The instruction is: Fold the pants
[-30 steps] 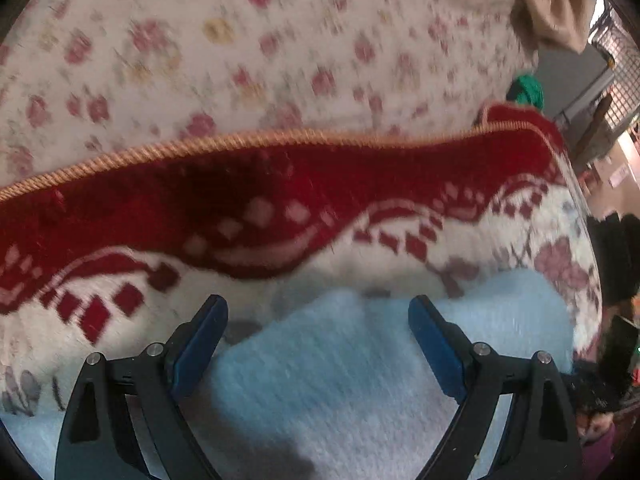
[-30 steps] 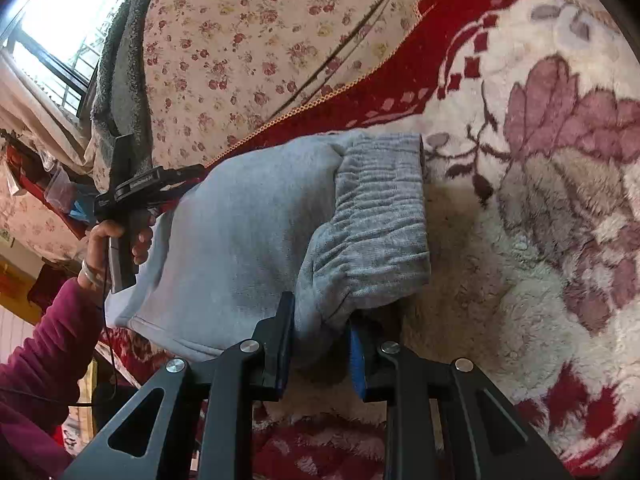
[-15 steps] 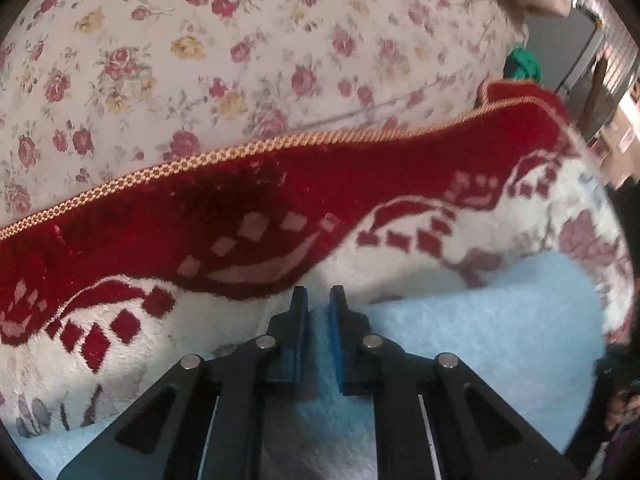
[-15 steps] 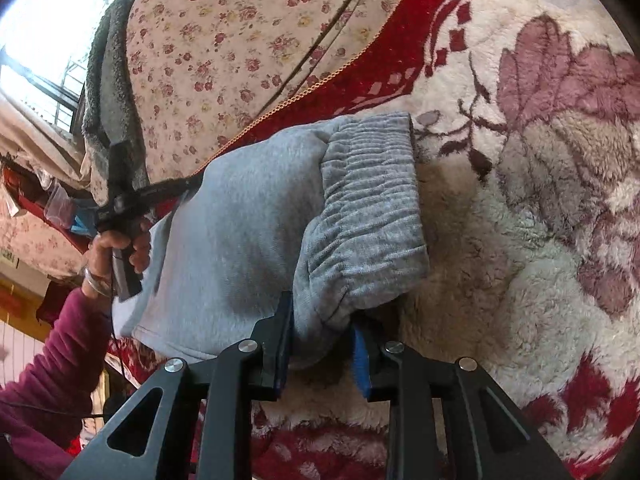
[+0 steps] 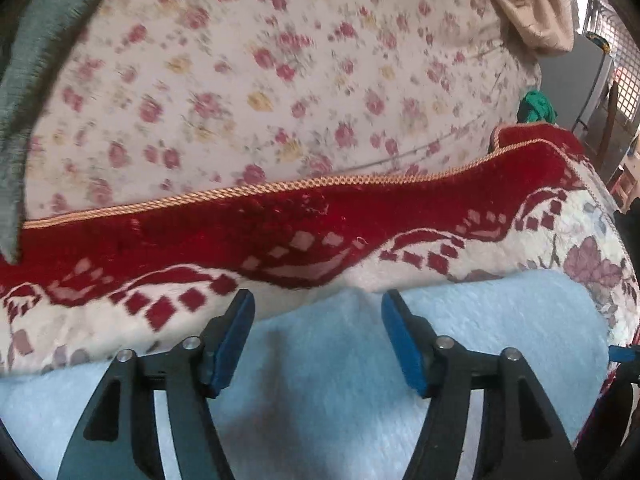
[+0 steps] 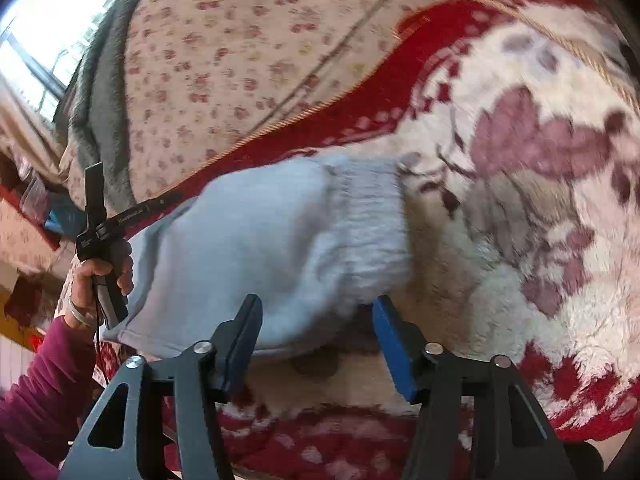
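Note:
The light grey pants [image 6: 256, 248] lie folded on the red and white fleece blanket [image 6: 540, 220], the ribbed waistband [image 6: 368, 220] on the right side. My right gripper [image 6: 316, 332] is open, its blue pads either side of the near edge of the pants, holding nothing. In the left wrist view the pants [image 5: 320, 368] fill the bottom. My left gripper [image 5: 318, 328] is open over their far edge, holding nothing. The left gripper also shows in the right wrist view [image 6: 100, 220], held by a hand at the pants' left end.
A floral sheet [image 5: 260, 80] lies beyond the blanket's red border [image 5: 280, 224]. A grey cloth [image 5: 24, 80] hangs at the far left. A beige cloth [image 5: 528, 4] and a green item [image 5: 536, 106] sit at the far right.
Both grippers have opened: the left let go of the pants' far edge, the right let go of the waistband fold. The pants now lie flat on the blanket.

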### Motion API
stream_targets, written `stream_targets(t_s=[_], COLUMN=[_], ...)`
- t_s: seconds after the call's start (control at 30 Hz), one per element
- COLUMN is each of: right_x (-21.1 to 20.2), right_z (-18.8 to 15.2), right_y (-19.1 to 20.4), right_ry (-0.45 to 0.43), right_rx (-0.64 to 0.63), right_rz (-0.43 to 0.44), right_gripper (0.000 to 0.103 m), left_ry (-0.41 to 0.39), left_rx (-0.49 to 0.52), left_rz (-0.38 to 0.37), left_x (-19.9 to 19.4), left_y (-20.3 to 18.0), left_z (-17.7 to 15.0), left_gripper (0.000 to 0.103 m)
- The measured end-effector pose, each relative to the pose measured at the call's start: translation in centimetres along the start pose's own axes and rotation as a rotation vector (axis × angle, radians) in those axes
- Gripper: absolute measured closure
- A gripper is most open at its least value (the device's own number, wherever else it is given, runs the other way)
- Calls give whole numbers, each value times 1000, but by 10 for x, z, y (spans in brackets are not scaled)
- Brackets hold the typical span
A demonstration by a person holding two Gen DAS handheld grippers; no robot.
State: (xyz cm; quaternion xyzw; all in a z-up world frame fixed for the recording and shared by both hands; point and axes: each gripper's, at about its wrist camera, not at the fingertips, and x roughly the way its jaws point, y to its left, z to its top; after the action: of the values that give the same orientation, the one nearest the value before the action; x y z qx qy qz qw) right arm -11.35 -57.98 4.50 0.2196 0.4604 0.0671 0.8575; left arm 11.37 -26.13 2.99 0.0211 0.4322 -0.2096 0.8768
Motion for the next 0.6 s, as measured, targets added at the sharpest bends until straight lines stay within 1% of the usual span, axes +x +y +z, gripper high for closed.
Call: stream_targets(t_s=[0.07, 0.13, 0.2, 0.23, 0.3, 0.33, 0.47, 0.6], right_x=[1, 5, 10, 15, 26, 31, 52, 72], right_z=[1, 2, 2, 2, 2, 3, 3, 1], right_y=[14, 32, 48, 56, 70, 75, 102, 134], right_ry=[-7, -15, -18, -10, -6, -6, 8, 51], right_rx=[-36, -82, -123, -139, -156, -161, -203, -260], right_rz=[-2, -26, -35, -22, -10, -15, -26, 24], right_gripper=[34, 28, 27, 27, 25, 24, 22, 20], left_ry=[-21, -33, -40, -42, -44, -46, -59, -76], left_rx=[-5, -5, -9, -14, -31, -44, -65, -102], left_rz=[19, 42, 65, 71, 82, 90, 119, 158], left_x=[-13, -24, -35, -38, -46, -51, -73, -99], left_y=[0, 1, 2, 3, 7, 10, 21, 41], left_z=[-5, -11, -18, -21, -27, -31, -49, -69], left_gripper=[30, 29, 27, 26, 19, 18, 18, 18])
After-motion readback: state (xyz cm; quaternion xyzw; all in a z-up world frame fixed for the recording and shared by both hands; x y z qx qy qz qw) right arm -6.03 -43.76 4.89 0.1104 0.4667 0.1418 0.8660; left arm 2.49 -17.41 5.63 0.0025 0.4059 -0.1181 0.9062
